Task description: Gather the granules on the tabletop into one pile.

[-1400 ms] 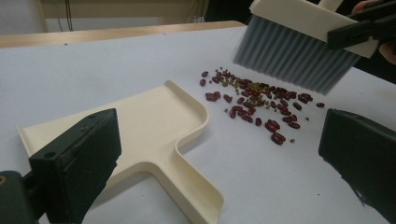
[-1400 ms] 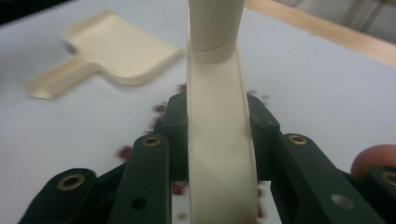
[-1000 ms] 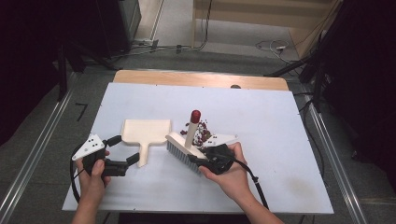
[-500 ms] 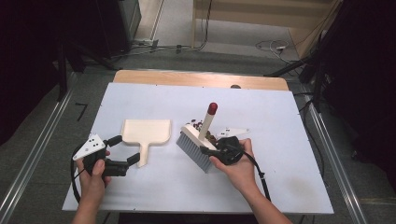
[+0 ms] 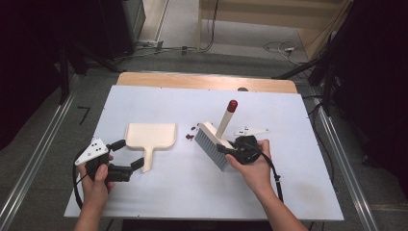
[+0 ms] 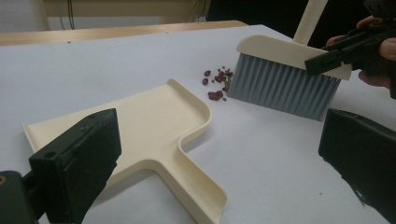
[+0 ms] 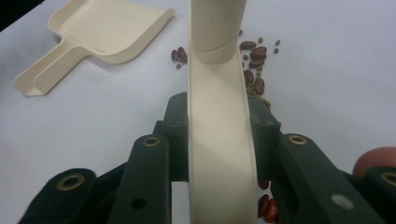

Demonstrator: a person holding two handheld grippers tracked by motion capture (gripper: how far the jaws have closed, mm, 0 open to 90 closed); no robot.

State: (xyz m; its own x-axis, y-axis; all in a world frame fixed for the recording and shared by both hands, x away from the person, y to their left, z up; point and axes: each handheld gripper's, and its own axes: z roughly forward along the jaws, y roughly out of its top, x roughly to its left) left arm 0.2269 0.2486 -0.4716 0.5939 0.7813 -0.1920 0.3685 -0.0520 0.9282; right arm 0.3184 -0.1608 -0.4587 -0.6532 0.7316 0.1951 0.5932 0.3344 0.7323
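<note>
Jaws of the right gripper [image 5: 230,150] clamp the brush [image 5: 214,144]; left gripper's [image 5: 129,155] gape around the unheld dustpan [image 5: 150,136], so swept beans [image 5: 191,135] could shove it left.

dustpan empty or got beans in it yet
Empty. The dustpan lies flat on the table with a bare tray; the beans sit on the table beside the brush.

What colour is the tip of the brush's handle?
Red: the brush has a cream handle ending in a red tip, clearest in the high view.
</note>
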